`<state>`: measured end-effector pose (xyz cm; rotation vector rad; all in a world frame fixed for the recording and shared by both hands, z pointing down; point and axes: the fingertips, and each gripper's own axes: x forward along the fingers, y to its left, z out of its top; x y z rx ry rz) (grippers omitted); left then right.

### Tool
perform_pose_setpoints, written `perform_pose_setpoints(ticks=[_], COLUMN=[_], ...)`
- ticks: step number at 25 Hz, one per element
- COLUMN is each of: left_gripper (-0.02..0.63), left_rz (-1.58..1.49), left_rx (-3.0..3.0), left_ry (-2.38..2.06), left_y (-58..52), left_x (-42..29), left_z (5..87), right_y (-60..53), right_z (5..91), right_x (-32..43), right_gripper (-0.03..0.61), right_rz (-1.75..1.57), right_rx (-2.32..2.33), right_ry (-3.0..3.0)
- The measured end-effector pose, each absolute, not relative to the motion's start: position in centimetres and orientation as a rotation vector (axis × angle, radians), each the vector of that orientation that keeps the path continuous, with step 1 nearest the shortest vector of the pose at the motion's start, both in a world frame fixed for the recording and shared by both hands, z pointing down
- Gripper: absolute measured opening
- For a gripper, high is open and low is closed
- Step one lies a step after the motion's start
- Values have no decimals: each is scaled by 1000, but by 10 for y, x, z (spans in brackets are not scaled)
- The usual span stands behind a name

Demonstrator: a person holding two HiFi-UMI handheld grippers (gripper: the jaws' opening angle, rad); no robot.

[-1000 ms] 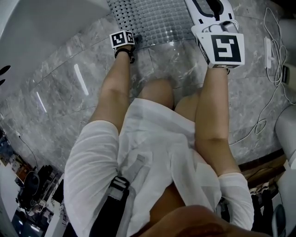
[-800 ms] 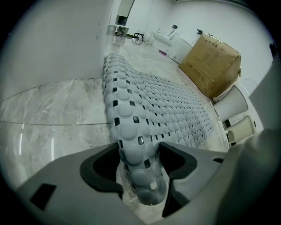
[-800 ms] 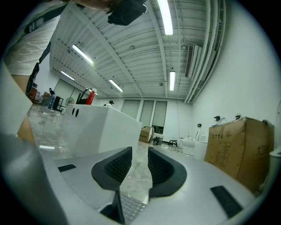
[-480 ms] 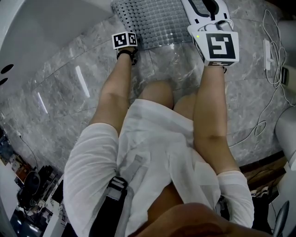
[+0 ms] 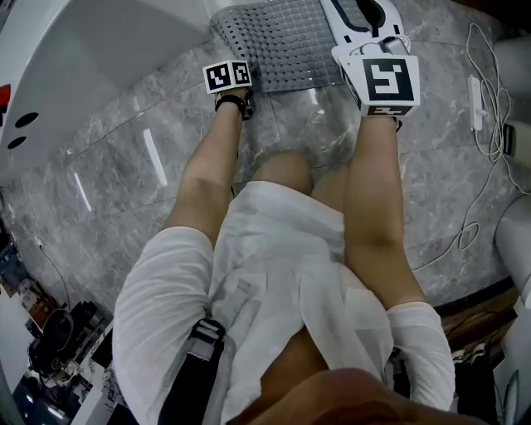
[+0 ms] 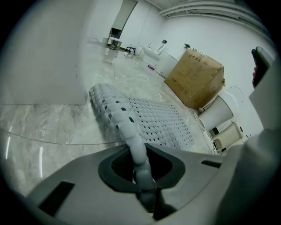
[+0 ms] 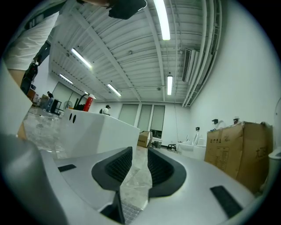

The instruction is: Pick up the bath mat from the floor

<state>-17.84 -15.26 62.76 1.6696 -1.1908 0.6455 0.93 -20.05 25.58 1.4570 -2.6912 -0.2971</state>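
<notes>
Bath mat (image 6: 162, 123): grey, rubbery, bumpy, perforated, matt. Floor (image 5: 116, 166): polished grey veined stone, glossy. Box (image 6: 195, 77): brown cardboard, matt.

In the head view we lose the bath mat (image 5: 282, 41) past the top edge, and the right tongs (image 5: 369, 12) cover its right side; the left tongs (image 5: 228, 76) hide their tips under their marker cube; their jaws have just been closing on the mat's fold, whose pinched end we cannot see; the distant person (image 7: 106, 110) is too small to make out.
</notes>
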Motion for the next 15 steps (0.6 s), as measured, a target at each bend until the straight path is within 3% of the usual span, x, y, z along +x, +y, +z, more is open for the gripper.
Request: perform_pose_setpoints(ticks=[15], left_gripper=[46], left_rz=[622], left_rx=[2069], left_ry=[-1429], left_y=[-211], left_x=[-148], left_z=[503], right_y=[-195], right_z=[234], right_x=[16], right_gripper=[110], right_rz=[-322], right_rx=[1498], right_ry=[-2696])
